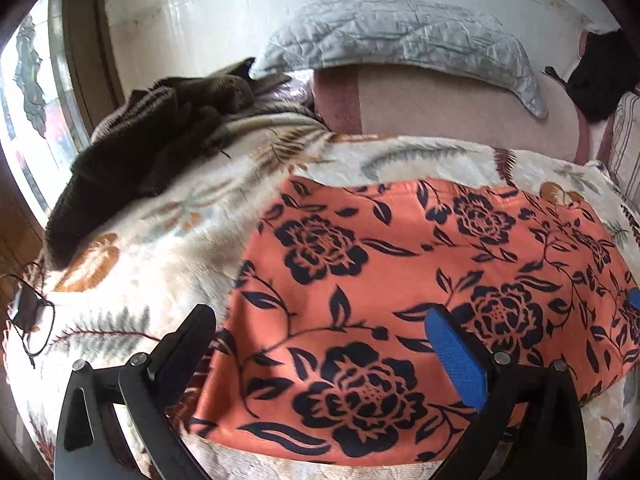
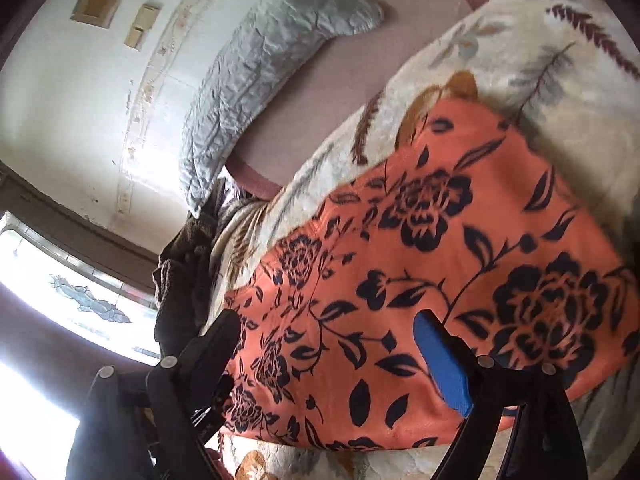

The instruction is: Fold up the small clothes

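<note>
An orange garment with a dark navy flower print [image 1: 420, 280] lies flat on a cream leaf-patterned blanket [image 1: 168, 240]. My left gripper [image 1: 320, 320] is open above the garment's near left part, its blue pad [image 1: 454, 356] over the cloth and its black finger [image 1: 188, 340] over the blanket edge. In the right wrist view the same garment [image 2: 420, 280] fills the middle. My right gripper [image 2: 328, 328] is open above it and holds nothing. Its blue tip shows at the right edge of the left wrist view [image 1: 634, 298].
A dark brown knitted garment [image 1: 152, 148] is heaped at the blanket's far left. A grey quilted pillow [image 1: 400, 36] lies by the wall on a pink sheet [image 1: 440, 104]. Glasses and a small device [image 1: 28, 312] sit at the left edge. A window [image 2: 80, 300] is at the left.
</note>
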A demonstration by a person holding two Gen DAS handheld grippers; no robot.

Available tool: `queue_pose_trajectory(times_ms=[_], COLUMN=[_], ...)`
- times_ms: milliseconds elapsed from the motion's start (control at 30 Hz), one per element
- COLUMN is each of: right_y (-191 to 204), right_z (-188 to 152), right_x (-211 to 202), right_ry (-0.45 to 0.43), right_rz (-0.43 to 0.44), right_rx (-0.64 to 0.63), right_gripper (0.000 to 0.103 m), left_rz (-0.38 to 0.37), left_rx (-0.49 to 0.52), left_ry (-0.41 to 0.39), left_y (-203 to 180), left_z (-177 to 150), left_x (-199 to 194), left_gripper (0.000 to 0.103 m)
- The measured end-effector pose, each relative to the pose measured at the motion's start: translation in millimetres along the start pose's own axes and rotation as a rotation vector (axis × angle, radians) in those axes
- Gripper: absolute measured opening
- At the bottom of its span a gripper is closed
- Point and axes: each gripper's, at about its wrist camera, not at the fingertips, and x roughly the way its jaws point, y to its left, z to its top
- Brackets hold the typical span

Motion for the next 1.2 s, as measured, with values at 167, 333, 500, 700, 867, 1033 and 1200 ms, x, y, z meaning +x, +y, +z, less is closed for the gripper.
queue_pose_trajectory(times_ms=[167,333,500,700,867,1033,1200], right_y=[-36.1,-26.5,-5.3,-17.2,-3.6,30.3,30.3], right_z=[11.8,11.1,7.4,1.7,1.2,-5.3,-23.5], right_x=[6.6,17.0,5.0,21.3,20.6,20.0,60.3], right_ry=[0.049,0.094,0.030,0.115,0.072,-0.009,0.170], right_rz=[-0.158,-0.244,-0.404,-0.511,-0.492,-0.387,-0.384], right_rx=[0.137,0.029,-0.160,-0.198,-0.224,-0.329,-0.352], right_gripper=[0.090,0.090,0.052,0.041,0.042,0.042,0.048], left_rz=[0.084,0.134,0.187,0.212,0.190,0.165,0.134], left_rx=[0.044,0.089,0.122,0.027,0.072,0.067,0.114], left_ry=[0.149,0.178,0.115,0.198,0.217,0.128,0.233], left_y=[2.3,-3.6,-5.9,26.5,27.5,28.7,15.4], left_z=[-3.3,-8.1,-0.1,6.8,1.7,7.2,-5.4], left_x=[35.1,46.2,30.8,44.7,48.2,30.1,52.6], left_gripper=[0.103,0.103,0.103,0.103,0.103,0.103,0.103])
